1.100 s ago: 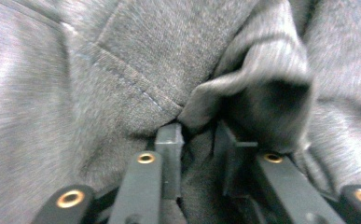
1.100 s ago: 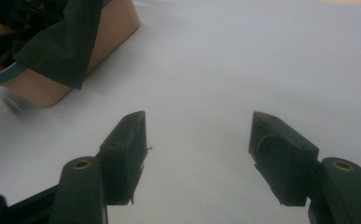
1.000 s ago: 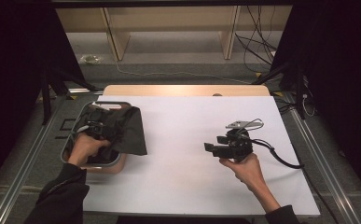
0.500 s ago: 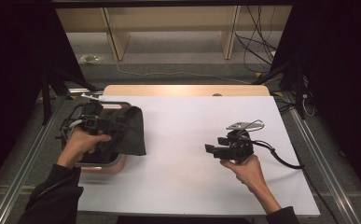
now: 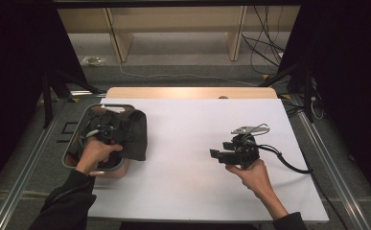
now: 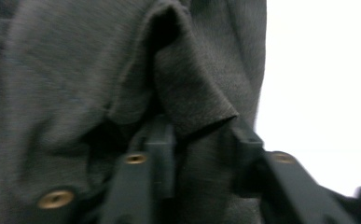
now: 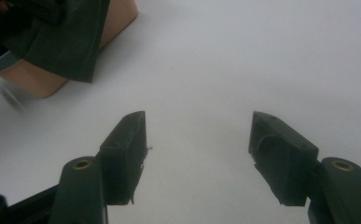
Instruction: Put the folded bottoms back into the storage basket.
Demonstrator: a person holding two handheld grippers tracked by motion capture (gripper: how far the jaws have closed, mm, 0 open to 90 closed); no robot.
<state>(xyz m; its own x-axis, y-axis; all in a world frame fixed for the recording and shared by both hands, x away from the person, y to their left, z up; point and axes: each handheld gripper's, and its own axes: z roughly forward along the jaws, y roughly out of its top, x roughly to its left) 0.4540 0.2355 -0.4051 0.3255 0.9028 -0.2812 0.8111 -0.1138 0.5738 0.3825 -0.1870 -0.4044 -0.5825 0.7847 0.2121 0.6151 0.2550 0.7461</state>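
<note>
A dark grey cloth [image 5: 134, 134] lies heaped in a tan bin with a grey rim [image 5: 72, 148] at the table's left and hangs over its right side. My left gripper [image 5: 107, 132] is down in that heap. In the left gripper view its jaws [image 6: 201, 140] have just been closing and now pinch a raised fold of the cloth [image 6: 192, 98]. My right gripper [image 5: 215, 154] is held just above the white table at the right and points left, open, with nothing between its fingers [image 7: 199, 140]. Far off in the right gripper view are the bin [image 7: 43, 84] and the cloth [image 7: 71, 42].
The white tabletop [image 5: 188, 129] stretches between the bin and my right gripper. A cable [image 5: 288, 163] trails from the right gripper toward the right edge. A wooden strip [image 5: 188, 92] runs along the far edge, with dark curtains and floor cables beyond.
My left hand has shifted a little over the bin, and its gripper now sits on the cloth heap. The right hand and gripper have not moved.
</note>
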